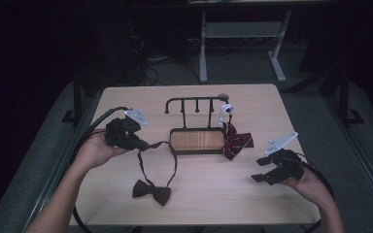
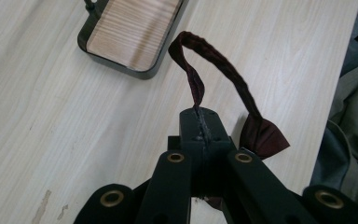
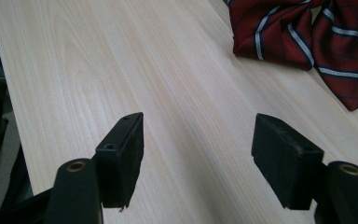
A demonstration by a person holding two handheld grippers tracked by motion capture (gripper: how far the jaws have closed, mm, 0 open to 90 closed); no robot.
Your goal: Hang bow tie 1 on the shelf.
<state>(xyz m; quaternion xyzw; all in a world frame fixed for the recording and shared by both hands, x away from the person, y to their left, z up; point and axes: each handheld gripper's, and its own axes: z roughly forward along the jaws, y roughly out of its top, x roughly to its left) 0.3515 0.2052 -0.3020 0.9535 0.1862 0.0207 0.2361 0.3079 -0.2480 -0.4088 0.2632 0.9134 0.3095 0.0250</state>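
A dark maroon bow tie lies on the table's near middle, and its thin strap loops up toward the rack. My left gripper is shut on that strap; the bow shows just past the closed jaws. A black hanger rack with a wooden base stands at the table's centre. A red striped tie hangs from its right end down onto the table. My right gripper is open over bare wood, with the striped tie ahead of it.
The light wooden table has bare room at the front and right. Cables trail from both grippers off the near edge. Desk legs and wires stand on the dark floor behind the table.
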